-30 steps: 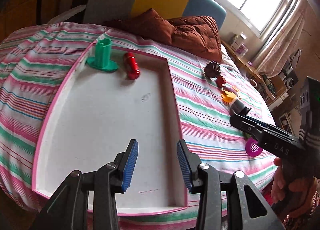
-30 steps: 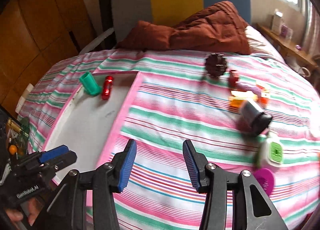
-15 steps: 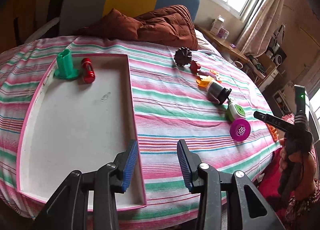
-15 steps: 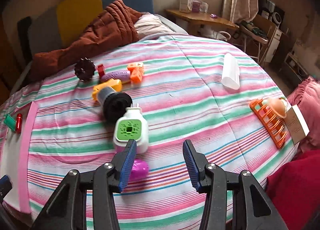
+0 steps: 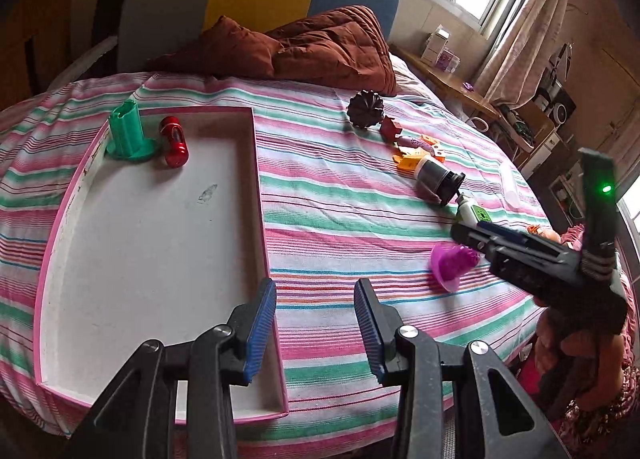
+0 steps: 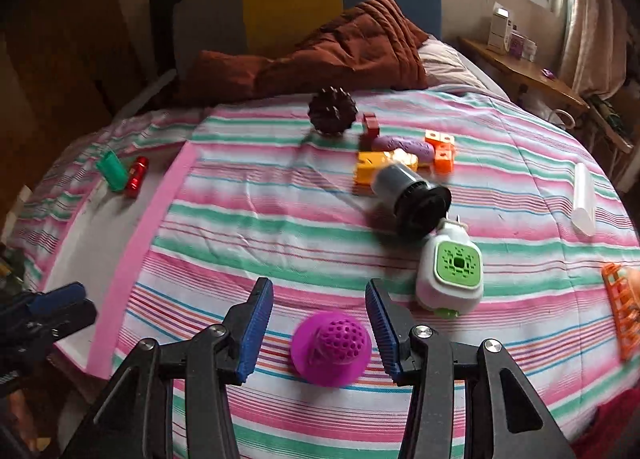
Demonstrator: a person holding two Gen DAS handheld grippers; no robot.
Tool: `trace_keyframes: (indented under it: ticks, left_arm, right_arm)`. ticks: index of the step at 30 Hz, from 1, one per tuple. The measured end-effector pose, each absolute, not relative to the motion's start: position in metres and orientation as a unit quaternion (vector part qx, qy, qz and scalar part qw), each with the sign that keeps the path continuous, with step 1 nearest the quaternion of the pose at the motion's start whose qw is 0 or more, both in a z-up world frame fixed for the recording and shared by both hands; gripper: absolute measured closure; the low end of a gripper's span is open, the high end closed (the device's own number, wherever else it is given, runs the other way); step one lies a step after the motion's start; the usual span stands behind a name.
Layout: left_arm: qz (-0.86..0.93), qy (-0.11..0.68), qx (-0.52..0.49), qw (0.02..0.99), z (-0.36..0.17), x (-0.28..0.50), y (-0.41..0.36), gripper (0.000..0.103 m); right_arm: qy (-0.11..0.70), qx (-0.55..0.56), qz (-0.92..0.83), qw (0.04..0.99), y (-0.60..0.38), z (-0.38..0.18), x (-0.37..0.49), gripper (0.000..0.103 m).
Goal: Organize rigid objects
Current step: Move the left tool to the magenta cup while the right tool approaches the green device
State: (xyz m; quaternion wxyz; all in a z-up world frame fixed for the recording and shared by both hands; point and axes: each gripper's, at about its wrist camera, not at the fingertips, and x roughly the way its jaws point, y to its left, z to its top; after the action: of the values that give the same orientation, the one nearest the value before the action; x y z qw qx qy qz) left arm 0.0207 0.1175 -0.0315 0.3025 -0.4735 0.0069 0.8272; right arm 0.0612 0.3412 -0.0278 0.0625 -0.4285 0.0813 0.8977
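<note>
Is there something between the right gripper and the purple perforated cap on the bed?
Nothing visible. The purple cap lies alone on the striped sheet, between the open jaws of the right gripper. The white-green plug-in device lies beside it, outside the jaws.

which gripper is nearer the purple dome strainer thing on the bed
Right. The right gripper has its open jaws on either side of the purple strainer, not touching it. The left gripper hovers over the right edge of the white tray, well away.
</note>
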Motion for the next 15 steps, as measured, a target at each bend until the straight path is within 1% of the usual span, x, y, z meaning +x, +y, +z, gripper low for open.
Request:
trace_keyframes:
  ticks: [2, 4, 5, 7, 9, 12, 15]
  left_arm:
    - [0.828, 0.006, -0.473, 0.3, -0.031, 0.02, 0.117, 0.063]
    - [0.827, 0.003, -0.475, 0.301, -0.032, 0.019, 0.118, 0.063]
    - [0.826, 0.002, -0.475, 0.303, -0.032, 0.02, 0.119, 0.063]
    - [0.825, 0.005, -0.474, 0.306, -0.032, 0.021, 0.122, 0.063]
    - [0.824, 0.008, -0.473, 0.312, -0.032, 0.024, 0.126, 0.063]
    - [0.821, 0.017, -0.474, 0.319, -0.032, 0.028, 0.133, 0.063]
    - [0.821, 0.027, -0.469, 0.325, -0.029, 0.034, 0.137, 0.063]
  right_arm:
    - [0.092, -0.403, 0.908, 0.072, 0.352, -0.013, 0.068, 0.05]
    - [0.113, -0.387, 0.909, 0.11, 0.376, -0.001, 0.072, 0.03]
    - [0.124, -0.384, 0.904, 0.142, 0.391, 0.002, 0.073, 0.029]
    - [0.139, -0.385, 0.893, 0.185, 0.418, 0.005, 0.072, 0.029]
    - [0.144, -0.406, 0.878, 0.208, 0.436, 0.0, 0.066, 0.029]
    - [0.137, -0.444, 0.862, 0.202, 0.44, -0.017, 0.05, 0.029]
    - [0.099, -0.471, 0.854, 0.196, 0.43, -0.037, 0.036, 0.029]
